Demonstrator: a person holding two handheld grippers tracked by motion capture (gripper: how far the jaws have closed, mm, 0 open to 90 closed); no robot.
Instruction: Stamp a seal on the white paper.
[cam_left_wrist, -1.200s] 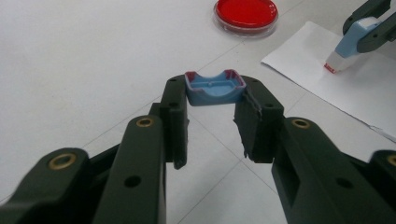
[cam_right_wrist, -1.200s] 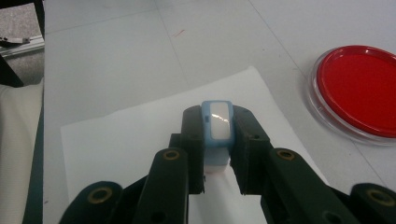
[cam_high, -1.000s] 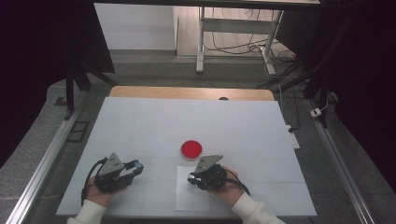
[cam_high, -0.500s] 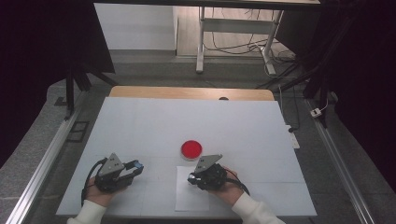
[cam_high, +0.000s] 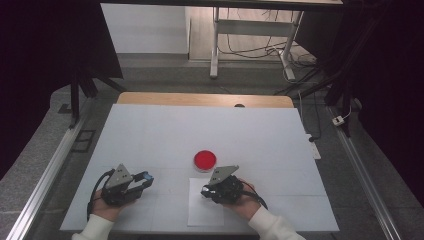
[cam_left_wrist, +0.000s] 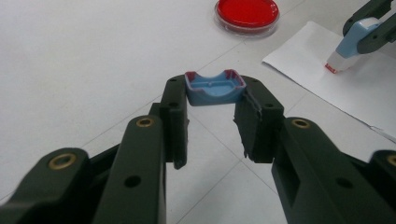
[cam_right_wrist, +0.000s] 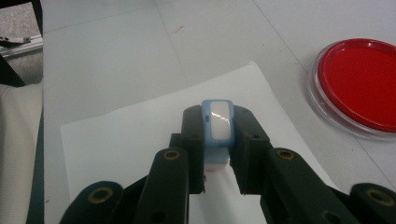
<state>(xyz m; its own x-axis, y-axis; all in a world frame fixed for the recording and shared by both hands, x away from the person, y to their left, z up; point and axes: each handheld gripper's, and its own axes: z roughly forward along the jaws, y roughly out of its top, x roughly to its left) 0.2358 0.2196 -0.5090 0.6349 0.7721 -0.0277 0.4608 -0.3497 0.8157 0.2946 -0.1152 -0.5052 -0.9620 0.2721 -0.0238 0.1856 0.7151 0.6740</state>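
the blue stamp (cam_right_wrist: 217, 125) sits pinched between the jaws of the right gripper (cam_right_wrist: 217, 140), upright, its white base pressed down on the sheet of white paper (cam_right_wrist: 130, 140). in the right gripper view its pale top faces the camera, with the black jaws tight against both sides. in the left gripper view the same stamp (cam_left_wrist: 353, 44) shows far off at the upper right, its red-edged base touching the paper (cam_left_wrist: 355, 88).

the stamp's blue cap (cam_left_wrist: 215, 87) is held by the left gripper (cam_left_wrist: 212, 100), clamped at the tips of the jaws with its hollow side up and its rim tinged red. below the cap the two jaws stand apart, since the cap is wide. it hangs just above the bare table.

in the high view the right gripper (cam_high: 206, 191) rests over the near sheet of paper (cam_high: 200, 212), close to the table's front edge, and the left gripper (cam_high: 148, 177) lies to its left, well apart from it, pointing toward the middle of the table. each is held in a hand with a white sleeve.

a round red ink pad (cam_high: 205, 160) in a clear dish stands just beyond the paper, near the right gripper. the white table (cam_high: 165, 130) is otherwise plain, marked with faint lines.
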